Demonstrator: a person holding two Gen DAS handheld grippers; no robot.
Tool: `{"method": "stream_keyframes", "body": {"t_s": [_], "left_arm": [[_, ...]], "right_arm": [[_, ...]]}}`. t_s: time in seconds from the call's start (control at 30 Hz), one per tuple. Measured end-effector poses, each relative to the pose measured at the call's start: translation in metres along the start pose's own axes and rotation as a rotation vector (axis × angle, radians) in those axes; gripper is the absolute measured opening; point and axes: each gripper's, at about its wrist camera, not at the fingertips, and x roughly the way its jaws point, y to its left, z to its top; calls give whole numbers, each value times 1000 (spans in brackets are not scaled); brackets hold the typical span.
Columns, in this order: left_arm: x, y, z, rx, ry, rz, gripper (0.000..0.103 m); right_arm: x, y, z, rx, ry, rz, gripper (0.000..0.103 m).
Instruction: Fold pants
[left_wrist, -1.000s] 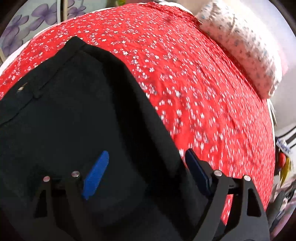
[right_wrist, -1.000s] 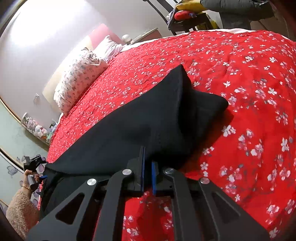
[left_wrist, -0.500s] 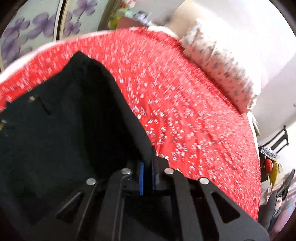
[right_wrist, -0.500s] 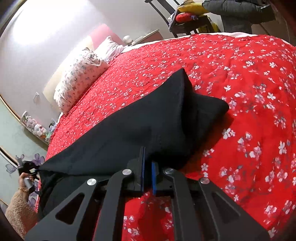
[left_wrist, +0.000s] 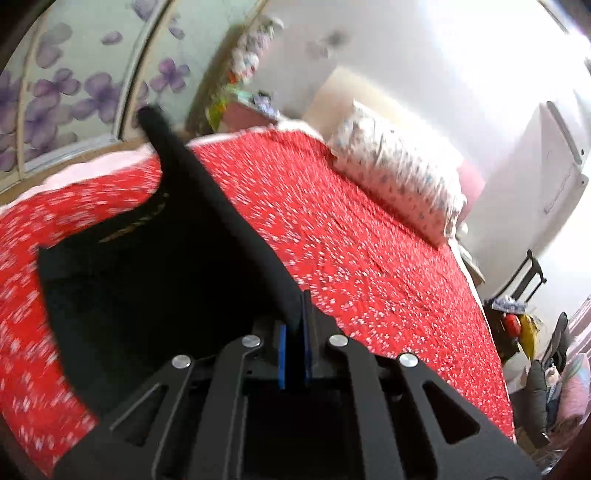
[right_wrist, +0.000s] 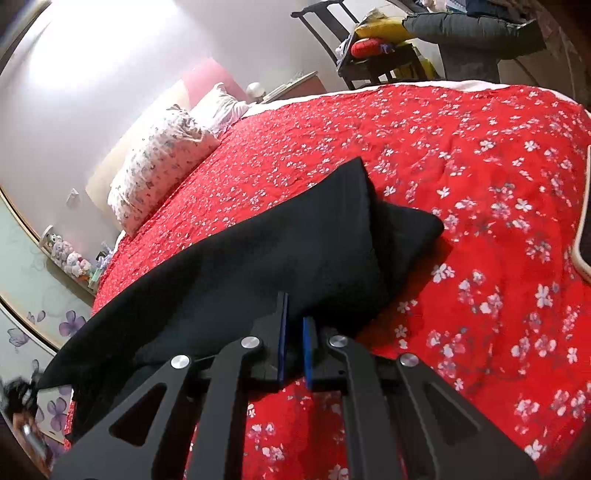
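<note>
Left wrist view: the left claw (left_wrist: 294, 345) is clamping the black pants (left_wrist: 155, 280) above the red bed (left_wrist: 369, 258); the right claw (right_wrist: 295, 347) is gripping their other end.

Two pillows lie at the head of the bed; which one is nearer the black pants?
The flower-print pillow in front; the plainer white pillow sits behind it, farther from the black pants.

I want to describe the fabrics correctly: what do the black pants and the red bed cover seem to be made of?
The black pants look like a soft, matte knit or fleece-like cloth: no shine, a fine grainy surface, thick rounded folds. The exact fibre cannot be told. The red bed cover looks like printed, quilted cotton-type fabric: white flower print, a puckered surface with shallow wrinkles, a dull finish.
</note>
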Motion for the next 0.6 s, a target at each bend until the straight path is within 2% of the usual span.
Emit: {"method": "stream_keyframes", "body": {"t_s": [0.07, 0.1, 0.13, 0.17, 0.23, 0.37, 0.43, 0.5, 0.53, 0.57, 0.6], "left_arm": [[-12, 12, -20, -6, -18, 25, 8], [-14, 19, -29, -18, -12, 39, 9], [-10, 32, -42, -59, 21, 59, 9], [-6, 42, -50, -99, 54, 64, 10], [0, 62, -64, -179, 111, 67, 9], [-5, 75, -82, -212, 76, 63, 13], [-15, 76, -90, -216, 11, 82, 27], [-29, 78, -98, -219, -75, 89, 67], [-35, 77, -101, -218, -113, 91, 74], [-42, 76, -101, -211, -147, 92, 88], [-44, 73, -101, -198, -166, 90, 96]], "right_arm": [[-2, 0, -1, 22, 25, -25, 22], [-4, 0, -1, 32, 33, -13, 26], [-9, 0, -1, 49, 35, -10, 36], [-14, 2, -1, 55, 32, -13, 54], [-31, 3, -4, 51, 2, -24, 69], [-70, 11, -17, 12, -75, -63, 68], [-84, 25, -22, -5, -79, 19, 68], [-88, 43, -27, -22, -49, 131, 67], [-85, 61, -29, -26, -1, 239, 66], [-80, 71, -30, -17, 43, 310, 65], [-74, 82, -33, 0, 88, 375, 64]]}}
